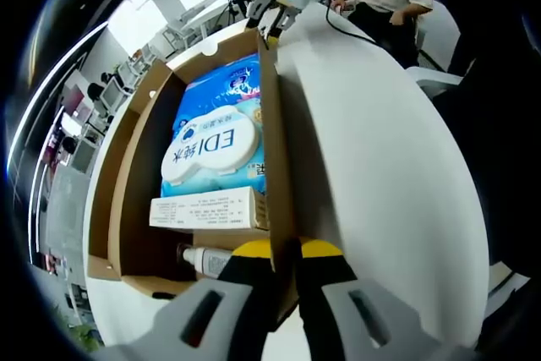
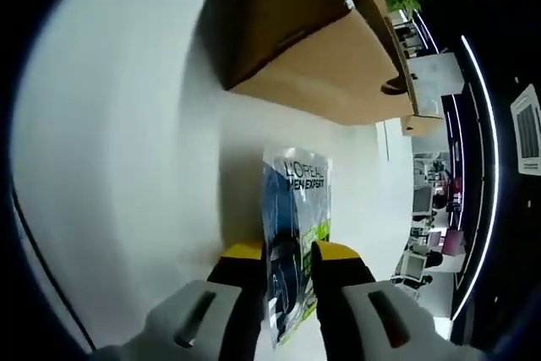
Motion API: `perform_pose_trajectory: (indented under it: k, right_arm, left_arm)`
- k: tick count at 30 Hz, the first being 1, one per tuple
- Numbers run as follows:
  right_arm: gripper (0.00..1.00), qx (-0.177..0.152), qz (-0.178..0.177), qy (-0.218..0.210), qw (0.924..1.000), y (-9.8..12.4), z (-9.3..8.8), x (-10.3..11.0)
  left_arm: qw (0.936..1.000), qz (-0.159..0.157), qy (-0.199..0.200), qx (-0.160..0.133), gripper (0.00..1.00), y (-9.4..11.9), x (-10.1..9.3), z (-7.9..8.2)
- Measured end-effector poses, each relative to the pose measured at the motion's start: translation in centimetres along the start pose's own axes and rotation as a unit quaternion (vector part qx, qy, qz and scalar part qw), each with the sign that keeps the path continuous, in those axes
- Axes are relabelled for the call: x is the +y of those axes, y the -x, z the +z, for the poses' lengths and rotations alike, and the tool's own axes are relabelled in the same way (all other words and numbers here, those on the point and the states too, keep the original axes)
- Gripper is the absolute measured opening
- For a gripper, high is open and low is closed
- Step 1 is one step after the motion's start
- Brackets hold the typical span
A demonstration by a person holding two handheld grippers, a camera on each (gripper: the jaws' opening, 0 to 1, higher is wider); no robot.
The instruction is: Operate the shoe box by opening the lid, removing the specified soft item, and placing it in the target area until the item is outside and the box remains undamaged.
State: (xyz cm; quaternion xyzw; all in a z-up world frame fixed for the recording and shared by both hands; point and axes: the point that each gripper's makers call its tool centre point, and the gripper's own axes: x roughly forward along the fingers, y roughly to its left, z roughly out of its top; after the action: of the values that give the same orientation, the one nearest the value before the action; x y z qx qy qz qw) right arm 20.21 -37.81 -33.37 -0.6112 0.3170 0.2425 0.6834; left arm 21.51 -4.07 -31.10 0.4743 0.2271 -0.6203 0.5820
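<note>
Brown cardboard shoe box (image 1: pixel 135 209) lying open at centre left of the left gripper view, one side wall (image 1: pixel 275 166) pinched between the yellow-tipped jaws of the left tool (image 1: pixel 286 251), probably to steady the box while the item goes out. Inside: blue wipes pack (image 1: pixel 215 137), flat white carton (image 1: pixel 207 207), small bottle (image 1: pixel 203 259). In the right gripper view, blue soft pouch (image 2: pixel 296 226) already outside, resting on the white table (image 2: pixel 127 166) at lower centre, just below the box. Right tool (image 2: pixel 289 253) nearly shut, clamped on the pouch's lower end, seemingly setting it down; release not yet made.
</note>
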Motion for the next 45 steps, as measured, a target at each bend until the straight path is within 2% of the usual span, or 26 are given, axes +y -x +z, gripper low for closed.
perform_pose_trajectory:
  k: [2,7,14,19,21,22,23,24,26,28,34,36,37,38,39,42,44,45]
  right_arm:
    - [0.20,-0.005,0.008,-0.024,0.9997,0.2,0.0,0.2]
    - [0.22,-0.009,0.016,-0.050,0.9986,0.4,0.0,0.4]
    - [0.25,-0.009,0.023,-0.070,0.9973,1.0,-0.2,0.6]
    - [0.25,-0.037,0.021,-0.149,0.9879,1.9,-0.1,0.0]
    - [0.26,-0.050,0.023,-0.205,0.9773,1.8,-0.5,-0.4]
    - [0.27,-0.052,0.023,-0.215,0.9750,1.8,-0.6,-0.5]
    - [0.28,-0.059,0.022,-0.245,0.9675,1.8,-0.6,-0.7]
    - [0.29,-0.059,0.023,-0.253,0.9655,1.8,-0.7,-0.7]
    - [0.27,-0.061,0.032,-0.289,0.9547,2.2,-0.7,-0.4]
    - [0.26,-0.072,0.035,-0.301,0.9504,2.4,-0.6,-0.5]
    - [0.26,-0.104,0.021,-0.401,0.9098,3.1,-0.3,-2.0]
    - [0.26,-0.101,0.015,-0.444,0.8901,2.7,-0.3,-2.7]
    - [0.26,-0.100,0.017,-0.469,0.8772,2.2,-0.2,-3.0]
    - [0.26,-0.106,0.022,-0.477,0.8723,1.9,0.3,-3.0]
    - [0.26,-0.114,0.023,-0.489,0.8643,1.4,0.7,-3.2]
    - [0.26,-0.113,0.025,-0.504,0.8559,-0.2,0.7,-3.3]
    - [0.27,-0.110,0.031,-0.530,0.8402,-1.5,0.6,-3.4]
    - [0.27,-0.110,0.034,-0.537,0.8356,-1.9,0.6,-3.4]
  left_arm:
    - [1.0000,0.000,0.000,0.000,0.07,0.0,0.0,0.0]
    - [1.0000,0.000,0.000,0.000,0.07,0.0,0.0,0.0]
    - [1.0000,0.000,-0.001,-0.001,0.07,0.0,0.0,0.0]
    - [1.0000,0.000,-0.001,-0.001,0.07,0.0,0.1,0.0]
    - [1.0000,0.000,-0.001,-0.001,0.07,0.1,0.1,0.0]
    - [1.0000,0.000,-0.001,-0.001,0.07,0.1,0.1,0.0]
    - [1.0000,0.000,-0.001,-0.001,0.07,0.1,0.1,0.0]
    - [1.0000,0.000,-0.001,-0.001,0.07,0.1,0.1,0.0]
    - [1.0000,0.000,0.000,-0.001,0.07,0.1,0.2,0.0]
    - [1.0000,0.000,0.000,-0.001,0.07,0.1,0.2,0.0]
    - [1.0000,-0.001,-0.001,-0.001,0.07,0.1,0.2,0.0]
    - [1.0000,0.000,-0.001,-0.001,0.07,0.0,0.2,0.0]
    - [1.0000,0.000,-0.001,-0.001,0.07,0.0,0.2,0.0]
    - [1.0000,0.000,0.000,-0.001,0.07,0.0,0.2,0.0]
    - [1.0000,0.000,-0.001,-0.001,0.07,0.0,0.2,0.0]
    - [1.0000,0.001,-0.001,0.000,0.07,0.0,0.1,0.0]
    - [1.0000,0.001,-0.001,0.000,0.07,0.0,0.1,-0.1]
    - [1.0000,0.001,-0.001,0.000,0.07,0.0,0.1,-0.1]
